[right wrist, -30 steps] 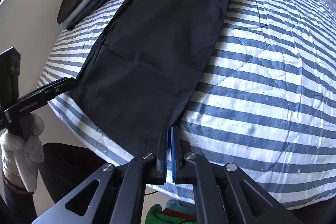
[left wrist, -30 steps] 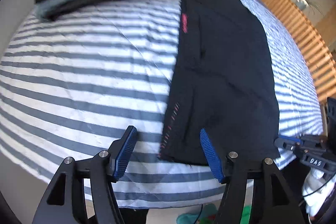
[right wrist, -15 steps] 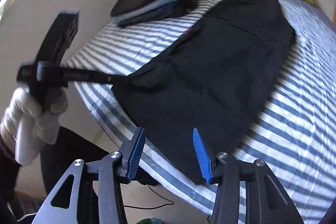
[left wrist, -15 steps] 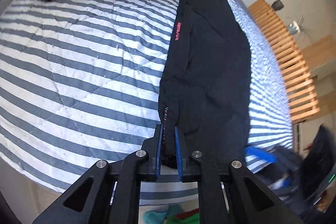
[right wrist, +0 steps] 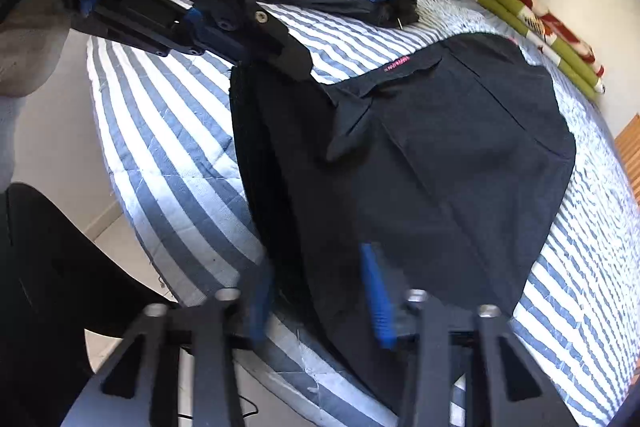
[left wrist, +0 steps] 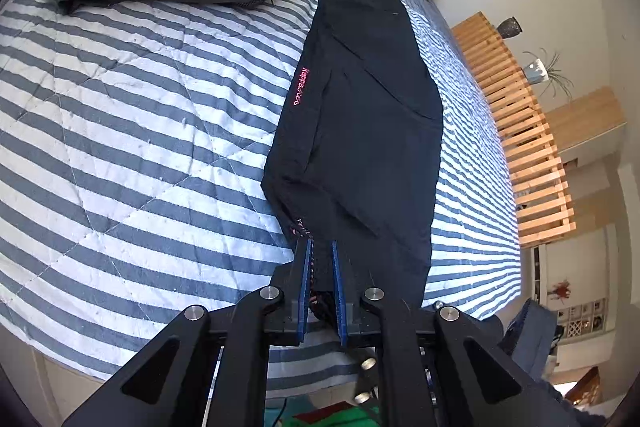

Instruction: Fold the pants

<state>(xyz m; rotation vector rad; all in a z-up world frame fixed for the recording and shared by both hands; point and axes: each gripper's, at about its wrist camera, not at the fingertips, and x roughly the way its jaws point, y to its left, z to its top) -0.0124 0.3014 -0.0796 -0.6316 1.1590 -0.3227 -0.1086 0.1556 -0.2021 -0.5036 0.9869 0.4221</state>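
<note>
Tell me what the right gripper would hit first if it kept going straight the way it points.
Most likely the black pants. The right gripper aims down at their near hem on the striped bedcover, its jaws closing with cloth already between the fingers. Depth is blurred, so contact is uncertain.

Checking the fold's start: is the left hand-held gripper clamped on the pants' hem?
Yes, the left hand-held gripper has its blue pads closed on the near hem of the black pants.
</note>
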